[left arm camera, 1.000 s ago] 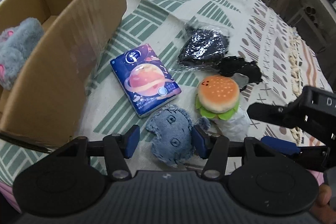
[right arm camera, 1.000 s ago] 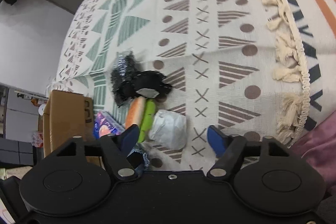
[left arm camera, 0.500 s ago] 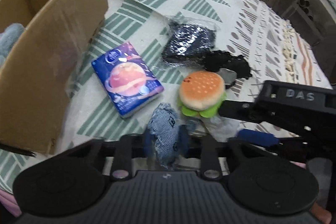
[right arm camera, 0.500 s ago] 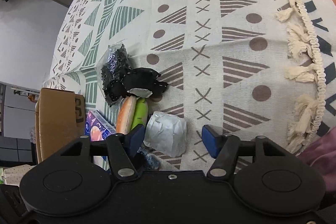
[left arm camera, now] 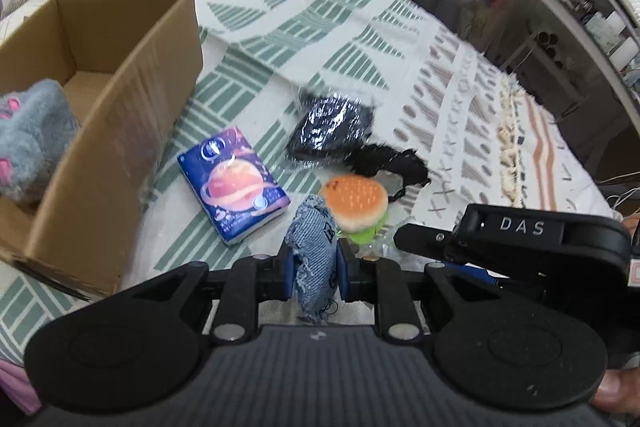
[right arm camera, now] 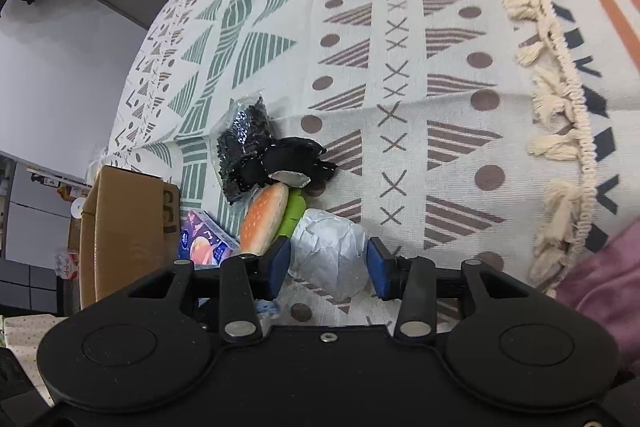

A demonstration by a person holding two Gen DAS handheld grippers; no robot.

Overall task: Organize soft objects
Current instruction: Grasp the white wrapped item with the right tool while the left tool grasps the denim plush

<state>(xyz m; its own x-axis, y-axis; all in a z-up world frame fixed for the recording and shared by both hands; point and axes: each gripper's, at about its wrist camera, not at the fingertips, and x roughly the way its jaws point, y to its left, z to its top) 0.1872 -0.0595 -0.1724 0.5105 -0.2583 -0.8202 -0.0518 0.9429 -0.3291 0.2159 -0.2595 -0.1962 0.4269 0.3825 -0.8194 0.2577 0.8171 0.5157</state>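
A: Largest item?
B: Cardboard box [left arm camera: 120,115], grey plush toy [left arm camera: 28,143] inside.
A: Beside the box?
B: Tissue pack [left arm camera: 234,183]; past it a burger toy [left arm camera: 356,201].
A: Grippers?
B: Left gripper [left arm camera: 314,269] clamped on a denim pouch [left arm camera: 314,259], lifted near the box. Right gripper [right arm camera: 326,261] straddles a white wad [right arm camera: 330,255], pads apart.

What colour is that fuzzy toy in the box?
Grey with pink patches: fuzzy toy, in the box, left wrist view.

Left wrist view looking low and close across patterned cloth [left arm camera: 280,27], right wrist view steeper, both sharing burger toy [left arm camera: 357,203] [right arm camera: 265,219] at lower centre
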